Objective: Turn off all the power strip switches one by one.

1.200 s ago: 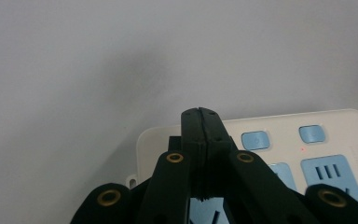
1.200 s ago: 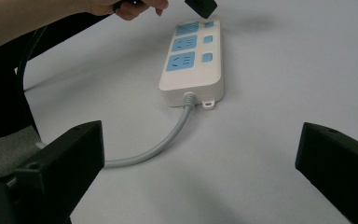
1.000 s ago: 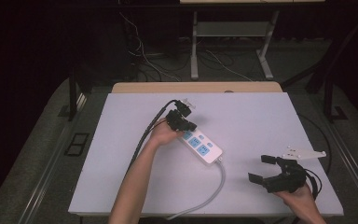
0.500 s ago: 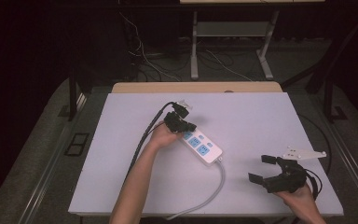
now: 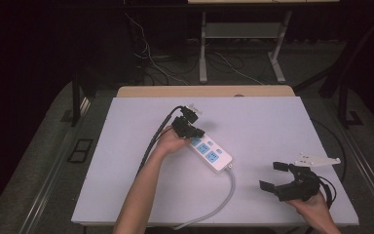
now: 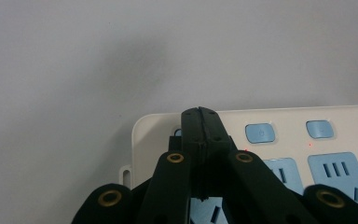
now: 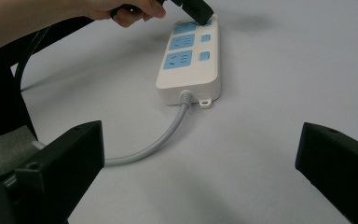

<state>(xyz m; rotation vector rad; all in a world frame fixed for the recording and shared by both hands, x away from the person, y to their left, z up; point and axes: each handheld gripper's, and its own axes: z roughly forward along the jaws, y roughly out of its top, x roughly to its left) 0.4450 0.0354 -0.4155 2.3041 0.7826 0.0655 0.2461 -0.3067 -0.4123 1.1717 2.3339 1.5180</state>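
L arm: stretched fwd to table centre
L gripper (image 5: 198,130): jaws pressed together, tips on power strip (image 5: 212,154) far end
R gripper (image 5: 273,175): jaws wide, empty, near front-right corner

One power strip (image 5: 209,152), one grey cord (image 5: 219,204), two grippers: left gripper (image 5: 191,130), right gripper (image 5: 276,176). One white table (image 5: 272,122). Two forearms.

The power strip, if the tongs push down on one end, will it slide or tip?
The power strip lies flat and long on the table, so it probably won't tip. On that smooth surface it could slide or pivot. Its grey cord curves loosely, looks flexible, and would likely trail with slight drag.
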